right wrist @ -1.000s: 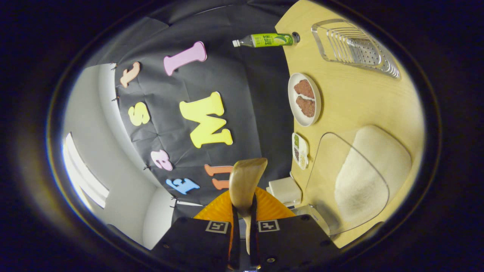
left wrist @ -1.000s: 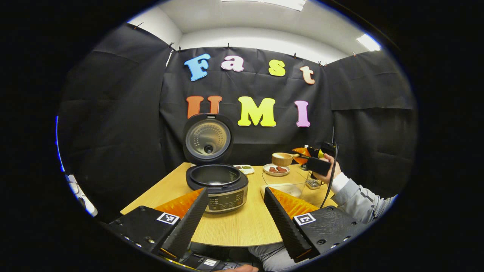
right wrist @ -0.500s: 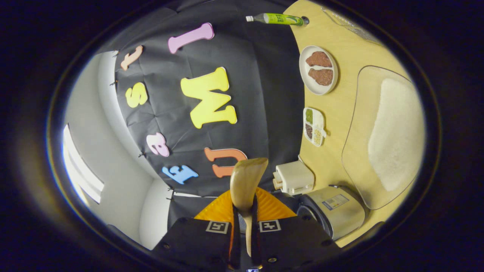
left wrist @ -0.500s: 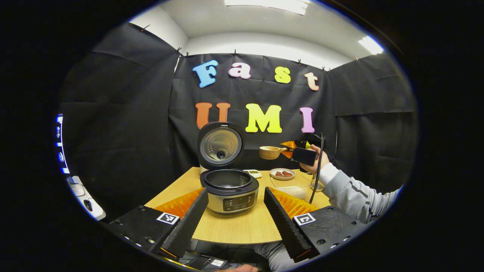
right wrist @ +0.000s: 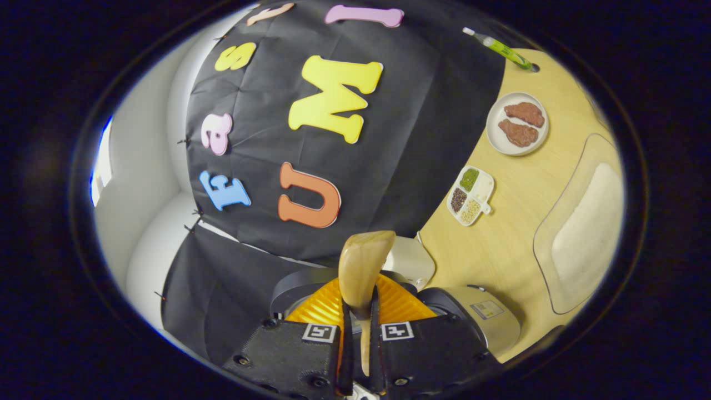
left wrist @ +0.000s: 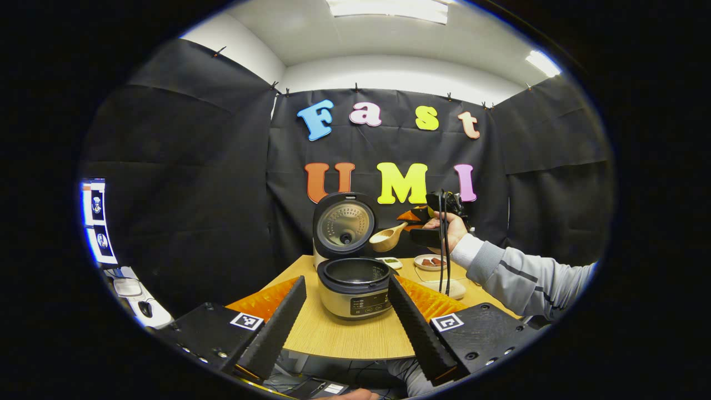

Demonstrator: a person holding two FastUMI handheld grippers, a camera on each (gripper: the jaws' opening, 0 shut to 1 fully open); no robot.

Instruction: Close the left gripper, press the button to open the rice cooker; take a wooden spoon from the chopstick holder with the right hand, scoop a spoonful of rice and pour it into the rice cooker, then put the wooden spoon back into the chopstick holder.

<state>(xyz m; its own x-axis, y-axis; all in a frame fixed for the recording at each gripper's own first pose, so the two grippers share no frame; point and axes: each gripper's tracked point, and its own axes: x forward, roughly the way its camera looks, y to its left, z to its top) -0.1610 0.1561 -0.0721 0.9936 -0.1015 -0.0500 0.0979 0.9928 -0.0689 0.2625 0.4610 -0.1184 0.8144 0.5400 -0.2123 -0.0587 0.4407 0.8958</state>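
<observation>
Spoon tipped over the open cooker

In the left gripper view our left gripper (left wrist: 345,311) gapes empty; the wooden spoon (left wrist: 387,239) slants bowl-down toward 8 o'clock above the open rice cooker (left wrist: 355,280). In the right gripper view our right gripper (right wrist: 358,325) clamps the spoon's handle, pointing 12 o'clock; a clear container (right wrist: 561,289) holds rice (right wrist: 583,228).

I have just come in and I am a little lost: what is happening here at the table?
A person holds the right gripper, shut on a light wooden spoon, its bowl tipped down above the open silver-and-black rice cooker on the round wooden table. The left gripper hangs open in front. The clear tray of white rice lies beside the cooker.
</observation>
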